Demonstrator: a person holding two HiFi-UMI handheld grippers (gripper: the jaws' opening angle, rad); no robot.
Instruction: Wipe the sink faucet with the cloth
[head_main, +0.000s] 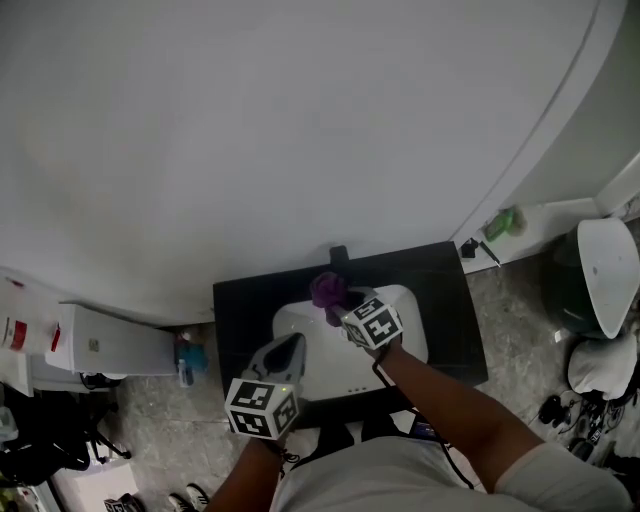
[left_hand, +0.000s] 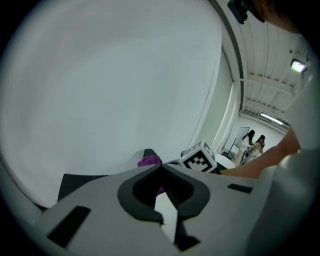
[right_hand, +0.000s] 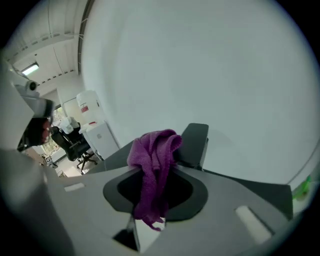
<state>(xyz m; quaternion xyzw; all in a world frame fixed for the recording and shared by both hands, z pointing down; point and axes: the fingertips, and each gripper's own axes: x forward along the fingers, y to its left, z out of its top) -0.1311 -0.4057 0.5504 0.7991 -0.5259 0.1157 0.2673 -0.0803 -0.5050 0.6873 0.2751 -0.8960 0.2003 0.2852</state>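
Observation:
A purple cloth (head_main: 328, 291) hangs bunched from my right gripper (head_main: 340, 306), which is shut on it just in front of the black faucet (head_main: 338, 256). In the right gripper view the cloth (right_hand: 152, 165) drapes over the closed jaws of that gripper (right_hand: 166, 167), its top beside the faucet (right_hand: 195, 141); I cannot tell if they touch. The white sink basin (head_main: 410, 330) sits in a black counter (head_main: 450, 300). My left gripper (head_main: 292, 342) hovers over the basin's near left edge. Its jaws (left_hand: 161, 166) are shut on nothing, with the cloth (left_hand: 149, 161) beyond them.
A plain white wall rises behind the faucet. Left of the counter stand a white cabinet (head_main: 110, 345) and a blue bottle (head_main: 188, 358). A green item (head_main: 503, 222) lies on a white ledge at the right, near a white chair (head_main: 605, 275).

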